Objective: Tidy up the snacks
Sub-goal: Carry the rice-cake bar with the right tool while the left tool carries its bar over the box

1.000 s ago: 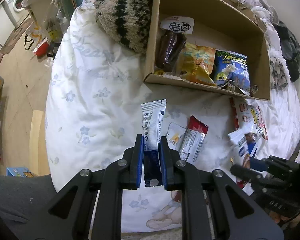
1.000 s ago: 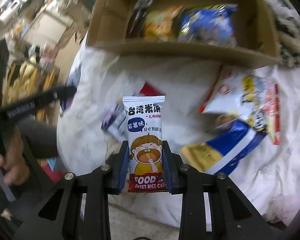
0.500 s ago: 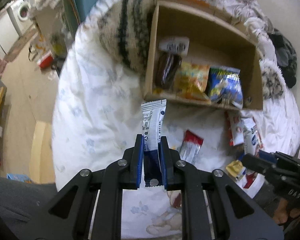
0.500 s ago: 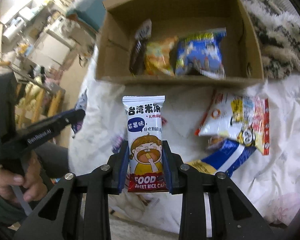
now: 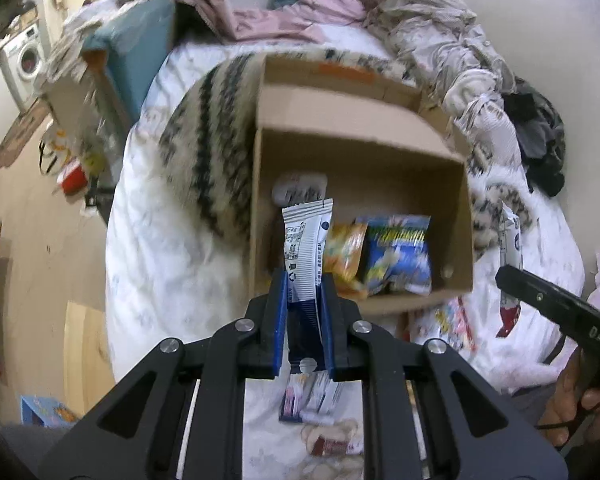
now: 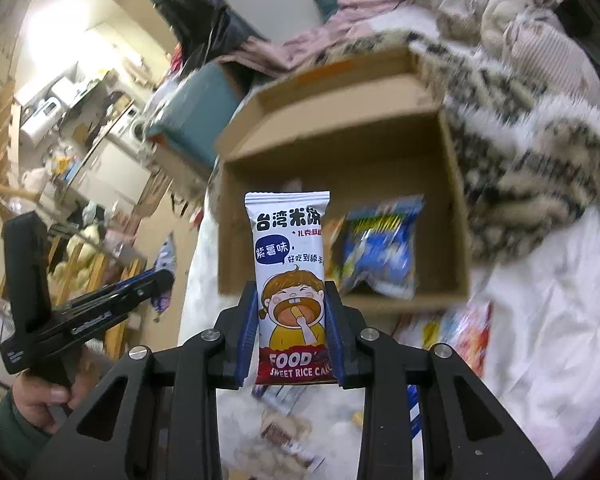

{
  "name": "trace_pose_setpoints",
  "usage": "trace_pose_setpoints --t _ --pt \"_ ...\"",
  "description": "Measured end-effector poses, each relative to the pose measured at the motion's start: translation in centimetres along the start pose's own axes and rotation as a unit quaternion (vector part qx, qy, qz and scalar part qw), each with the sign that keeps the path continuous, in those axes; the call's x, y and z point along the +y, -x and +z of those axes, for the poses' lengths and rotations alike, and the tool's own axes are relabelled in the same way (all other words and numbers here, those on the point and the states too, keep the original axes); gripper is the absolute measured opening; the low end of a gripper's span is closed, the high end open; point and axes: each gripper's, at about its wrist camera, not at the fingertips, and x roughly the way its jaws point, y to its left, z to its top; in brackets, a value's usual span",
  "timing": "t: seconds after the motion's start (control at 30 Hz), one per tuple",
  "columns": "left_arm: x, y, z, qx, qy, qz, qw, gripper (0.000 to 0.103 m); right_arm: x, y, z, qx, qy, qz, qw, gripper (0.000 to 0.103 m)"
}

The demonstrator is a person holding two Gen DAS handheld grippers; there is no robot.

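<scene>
My left gripper is shut on a white and blue snack packet, seen edge-on and standing up between the blue pads. My right gripper is shut on a sweet rice cake packet with a cartoon child on it. Both hang in front of an open cardboard box on the bed. Inside the box lie a blue bag, an orange bag and a white-labelled pack. The box shows the blue bag in the right wrist view.
Loose snack packets lie on the white floral bedsheet below the box, more packets under my left gripper. A striped fuzzy blanket flanks the box. Clothes pile behind. The other gripper and a hand show at the edges.
Both grippers have risen with their packets and tilted up, so the box now sits lower and nearer behind the packets. More of the room behind the bed has come into view.
</scene>
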Motion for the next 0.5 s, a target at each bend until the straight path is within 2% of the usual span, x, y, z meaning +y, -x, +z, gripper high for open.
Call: trace_pose_setpoints --t 0.23,0.37,0.5 --pt "-1.3 -2.5 3.4 -0.015 -0.024 0.008 0.9996 0.013 -3.5 -0.1 3.4 -0.035 -0.007 -0.036 0.999 0.032" --pt "-1.4 -5.3 2.6 -0.005 -0.032 0.006 0.9995 0.013 -6.7 -2.3 2.8 -0.018 -0.048 -0.041 0.998 0.032" --pt "-1.4 -7.6 1.6 0.022 -0.021 -0.006 0.9995 0.013 -7.5 -3.1 2.8 -0.011 -0.055 -0.055 0.997 0.032"
